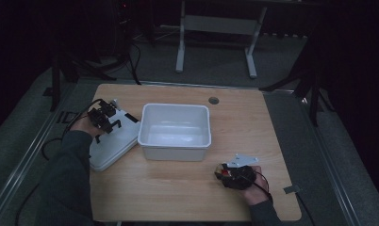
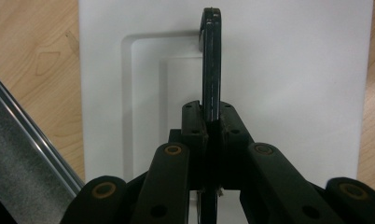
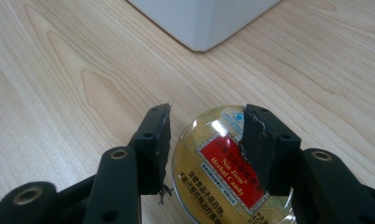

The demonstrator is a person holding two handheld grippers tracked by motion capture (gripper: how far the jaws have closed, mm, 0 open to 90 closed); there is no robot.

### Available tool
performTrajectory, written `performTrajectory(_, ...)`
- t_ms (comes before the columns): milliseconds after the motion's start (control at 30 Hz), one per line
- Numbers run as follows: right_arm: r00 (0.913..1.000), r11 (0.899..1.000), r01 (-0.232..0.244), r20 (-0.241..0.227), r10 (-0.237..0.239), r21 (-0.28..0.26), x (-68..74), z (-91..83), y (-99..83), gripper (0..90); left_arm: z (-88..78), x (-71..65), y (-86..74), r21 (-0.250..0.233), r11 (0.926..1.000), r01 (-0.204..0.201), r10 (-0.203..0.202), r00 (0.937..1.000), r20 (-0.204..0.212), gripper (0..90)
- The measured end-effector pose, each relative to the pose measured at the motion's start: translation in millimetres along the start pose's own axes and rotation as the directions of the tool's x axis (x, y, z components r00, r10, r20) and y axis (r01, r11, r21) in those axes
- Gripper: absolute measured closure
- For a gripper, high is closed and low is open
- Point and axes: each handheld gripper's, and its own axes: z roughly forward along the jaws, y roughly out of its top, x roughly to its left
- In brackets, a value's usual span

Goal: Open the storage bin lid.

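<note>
A round gold candy tin (image 3: 223,172) with a red label lies on the wooden table near the front right. My right gripper (image 3: 206,116) (image 1: 221,173) stands around the tin (image 1: 219,174), one pad on each side of it, pressing its rim. At the table's left my left gripper (image 1: 113,124) (image 2: 212,109) hangs over a white lid (image 1: 110,150) (image 2: 293,93). Its jaws are shut on a thin dark flat piece (image 2: 212,60), seen edge-on and sticking out past the fingertips. What that piece is I cannot tell.
An open white bin (image 1: 174,141) stands mid-table, and nothing shows inside it; its corner (image 3: 204,23) lies just beyond the tin. The lid rests beside the bin's left wall, near the table's left edge. A round cable hole (image 1: 214,100) is at the back. Metal stands rise behind the table.
</note>
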Motion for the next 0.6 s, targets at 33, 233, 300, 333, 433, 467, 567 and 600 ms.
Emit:
performTrajectory(33, 1.0000, 1.000, 0.000, 0.000, 0.000, 0.000, 0.0, 0.0, 0.0, 51.3, 0.9, 0.0, -0.6, -0.003, 1.0000, 0.002, -0.002, 1.0000, 0.002, 83.9)
performTrajectory(233, 1.0000, 1.000, 0.000, 0.000, 0.000, 0.000, 0.2, 0.1, 0.1, 51.3, 5.8, -2.4, -2.4, 0.005, 1.0000, -0.007, 0.007, 1.0000, 0.000, 83.4)
performTrajectory(300, 1.0000, 1.000, 0.001, 0.000, -0.001, 0.001, 0.2, 0.1, 0.2, 51.3, 7.2, -3.0, -3.1, 0.000, 1.0000, -0.004, 0.004, 1.0000, 0.001, 83.5)
performTrajectory(333, 1.0000, 1.000, 0.001, 0.000, -0.001, 0.001, 0.2, 0.1, 0.2, 51.3, 8.2, -3.2, -3.8, -0.001, 1.0000, -0.002, 0.002, 1.0000, 0.000, 83.5)
performTrajectory(433, 1.0000, 1.000, 0.001, 0.000, -0.001, 0.001, 0.1, 0.0, 0.2, 51.3, 8.3, -3.7, -5.6, -0.017, 0.9999, 0.003, -0.003, 1.0000, 0.001, 83.3)
performTrajectory(467, 1.0000, 1.000, 0.001, 0.000, -0.001, 0.001, 0.1, 0.1, 0.2, 51.3, 7.8, -4.2, -5.8, -0.018, 0.9998, 0.002, -0.002, 1.0000, 0.002, 82.8)
performTrajectory(567, 1.0000, 1.000, 0.001, 0.000, -0.001, 0.001, 0.3, 0.1, 0.2, 51.3, 6.0, -6.2, -6.1, -0.029, 0.9996, 0.001, -0.001, 1.0000, 0.008, 74.8)
performTrajectory(600, 1.0000, 1.000, 0.002, 0.000, -0.002, 0.001, 0.3, 0.2, 0.3, 51.3, 5.5, -6.8, -6.3, -0.033, 0.9995, 0.002, -0.002, 1.0000, 0.003, 72.9)
